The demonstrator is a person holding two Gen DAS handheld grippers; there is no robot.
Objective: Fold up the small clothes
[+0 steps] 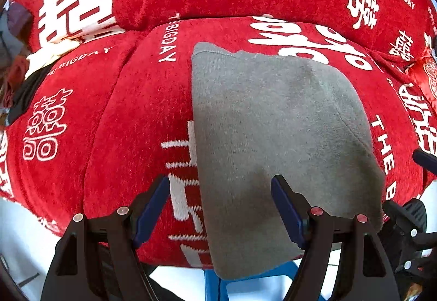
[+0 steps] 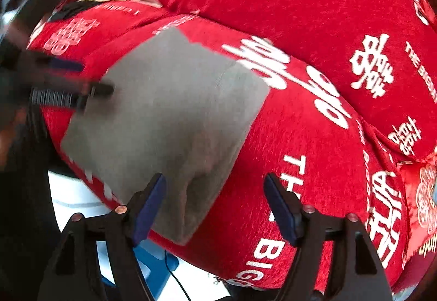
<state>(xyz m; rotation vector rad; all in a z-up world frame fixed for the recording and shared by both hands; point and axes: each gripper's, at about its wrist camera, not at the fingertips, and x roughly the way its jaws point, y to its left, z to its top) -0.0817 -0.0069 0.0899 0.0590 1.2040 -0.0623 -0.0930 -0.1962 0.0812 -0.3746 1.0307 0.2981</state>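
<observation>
While the folded grey garment [image 1: 278,142] lies flat on the near edge of the red cushion [image 1: 136,99], both the left gripper [image 1: 220,208] and right gripper [image 2: 214,205] hover wide and empty; next, pinch both near corners together, evenly.

Grey cloth [image 1: 273,137], red cushion [image 1: 123,110], open claw [image 1: 220,208]

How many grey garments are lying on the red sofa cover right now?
1. The grey garment lies flat on the front seat cushion, its near edge hanging over the cushion's front. Others may lie outside these views.
</observation>
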